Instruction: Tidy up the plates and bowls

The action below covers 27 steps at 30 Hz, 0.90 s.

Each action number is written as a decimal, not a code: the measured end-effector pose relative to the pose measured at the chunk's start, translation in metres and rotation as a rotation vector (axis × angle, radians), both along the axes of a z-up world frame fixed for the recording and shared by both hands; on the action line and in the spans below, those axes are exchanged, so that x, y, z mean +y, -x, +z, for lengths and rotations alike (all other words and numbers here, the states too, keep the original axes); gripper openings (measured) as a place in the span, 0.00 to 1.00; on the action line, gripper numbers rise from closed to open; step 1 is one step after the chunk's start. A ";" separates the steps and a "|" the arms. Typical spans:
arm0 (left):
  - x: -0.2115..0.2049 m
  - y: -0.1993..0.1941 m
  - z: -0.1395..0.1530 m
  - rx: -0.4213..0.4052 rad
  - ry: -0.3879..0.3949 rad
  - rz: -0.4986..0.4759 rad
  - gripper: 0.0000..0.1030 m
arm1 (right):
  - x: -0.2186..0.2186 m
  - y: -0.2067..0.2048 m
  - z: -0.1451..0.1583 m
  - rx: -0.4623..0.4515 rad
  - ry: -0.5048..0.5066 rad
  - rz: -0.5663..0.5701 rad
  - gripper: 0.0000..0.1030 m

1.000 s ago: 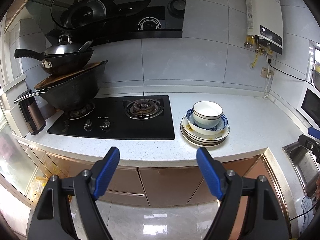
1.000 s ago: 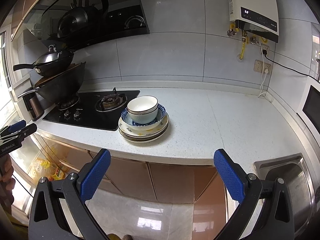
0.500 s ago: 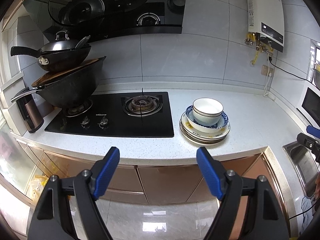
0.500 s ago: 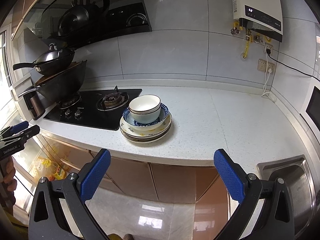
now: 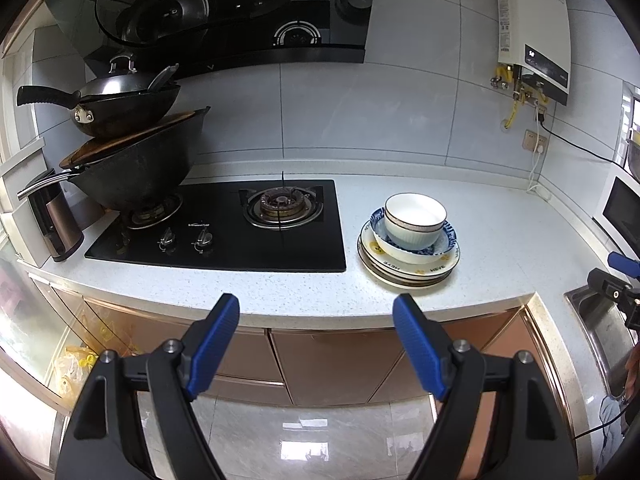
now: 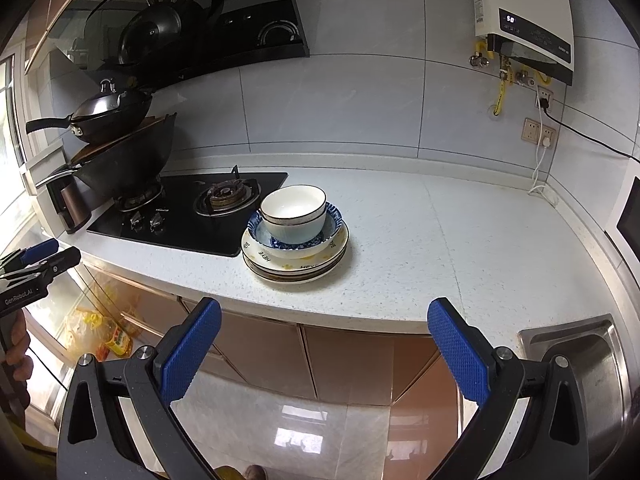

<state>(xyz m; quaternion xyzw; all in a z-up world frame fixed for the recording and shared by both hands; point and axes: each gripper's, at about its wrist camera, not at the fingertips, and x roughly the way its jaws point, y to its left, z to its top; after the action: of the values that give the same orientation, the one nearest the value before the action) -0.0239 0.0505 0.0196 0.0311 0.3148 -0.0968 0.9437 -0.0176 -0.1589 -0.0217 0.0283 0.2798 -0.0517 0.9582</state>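
Left gripper [image 5: 316, 320] jaws wide, empty, short of countertop [image 5: 500, 240] front edge, right gripper [image 6: 324, 328] likewise wide, white bowl [image 6: 293, 209] nested in blue-patterned bowl [image 6: 332, 220] atop stacked plates [image 6: 294, 266] just beside gas hob [image 5: 224, 228], open counter to their right, sink [image 6: 580, 360] shown fully only in right view.

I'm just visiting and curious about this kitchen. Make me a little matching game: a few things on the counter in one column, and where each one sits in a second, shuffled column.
Things:
1. white bowl
2. blue-patterned bowl
3. stack of plates
4. small wok

Places:
A. directly on the countertop, right of the stove
B. on the wooden lid over the big wok
C. at the very top of the dish pile
D. between the white bowl and the plates

Pairs: 1-C, 2-D, 3-A, 4-B
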 end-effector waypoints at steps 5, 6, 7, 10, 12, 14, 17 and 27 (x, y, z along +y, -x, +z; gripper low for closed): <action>-0.001 -0.001 -0.001 0.004 -0.004 -0.006 0.76 | 0.000 -0.001 0.000 0.002 0.000 -0.001 0.99; -0.001 -0.002 -0.001 0.004 -0.005 -0.010 0.76 | 0.000 -0.001 0.000 0.003 0.000 -0.001 0.99; -0.002 -0.002 -0.001 0.004 -0.007 -0.013 0.76 | 0.000 -0.001 0.000 0.003 -0.001 -0.001 0.99; -0.002 -0.001 -0.001 0.001 -0.009 -0.015 0.76 | -0.001 -0.001 0.000 0.002 -0.001 -0.001 0.99; -0.002 -0.001 0.000 0.000 -0.009 -0.014 0.76 | -0.001 -0.001 0.000 0.001 -0.002 -0.001 0.99; -0.001 -0.001 -0.001 0.002 -0.006 -0.011 0.76 | -0.001 -0.001 0.000 0.002 -0.003 0.000 0.99; 0.000 0.000 -0.001 0.003 -0.006 -0.010 0.76 | -0.001 -0.001 0.000 0.003 -0.004 0.000 0.99; 0.009 0.003 0.002 -0.005 -0.006 0.001 0.76 | 0.005 0.004 0.003 -0.013 -0.005 0.002 0.99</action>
<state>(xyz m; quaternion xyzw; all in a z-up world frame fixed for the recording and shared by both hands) -0.0271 0.0590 0.0220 0.0339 0.3129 -0.0953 0.9444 -0.0216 -0.1537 -0.0183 0.0306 0.2739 -0.0501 0.9600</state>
